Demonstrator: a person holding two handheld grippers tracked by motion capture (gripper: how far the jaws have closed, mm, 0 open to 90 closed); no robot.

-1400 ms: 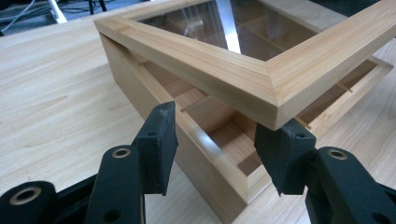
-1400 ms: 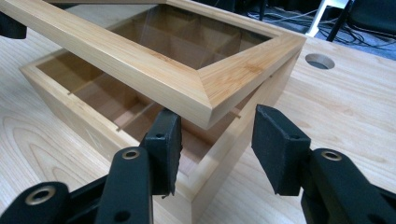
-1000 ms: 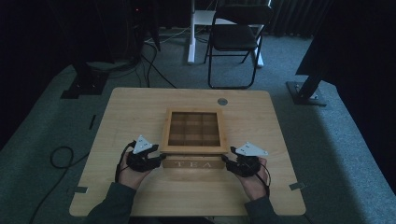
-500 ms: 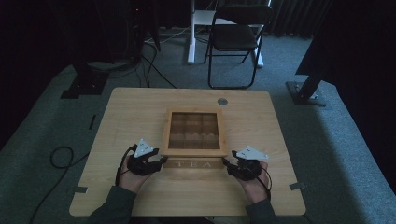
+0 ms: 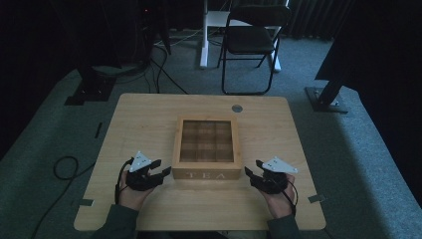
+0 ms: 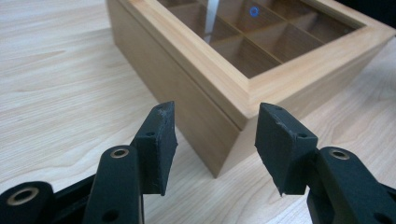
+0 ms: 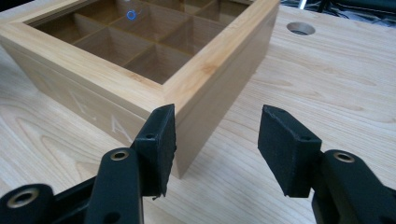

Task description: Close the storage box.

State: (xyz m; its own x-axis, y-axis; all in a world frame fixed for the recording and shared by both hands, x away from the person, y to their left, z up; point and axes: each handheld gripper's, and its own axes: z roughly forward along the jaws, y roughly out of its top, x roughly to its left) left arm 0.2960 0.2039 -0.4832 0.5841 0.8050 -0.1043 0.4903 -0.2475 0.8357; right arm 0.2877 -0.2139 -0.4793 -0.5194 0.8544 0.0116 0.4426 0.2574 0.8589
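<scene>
Little has shifted since the earlier frames: both hands sit at the same front corners of the box, and the right tongs (image 5: 257,172) have just been opening a touch, with nothing pinched between their pads. In the right gripper view the black jaws stand apart, the box's near corner lying just ahead of the left-hand jaw without contact I can confirm. The left tongs (image 5: 160,168) are likewise open and grip nothing; in the left gripper view the box's other front corner points into the gap between the two pads, close but apart from them.

Each hand lies low over the surface, palm wrapped round its gripper from behind, forearms coming in from the near edge, the tongs angled inward toward the box.

Between them rests the square pale wooden tea box with a glass lid (image 5: 207,142), closed, its nine compartments visible through the pane and the letters TEA on its front face. It stands near the middle of the light wooden surface (image 5: 144,119), slightly toward the person's side.
</scene>
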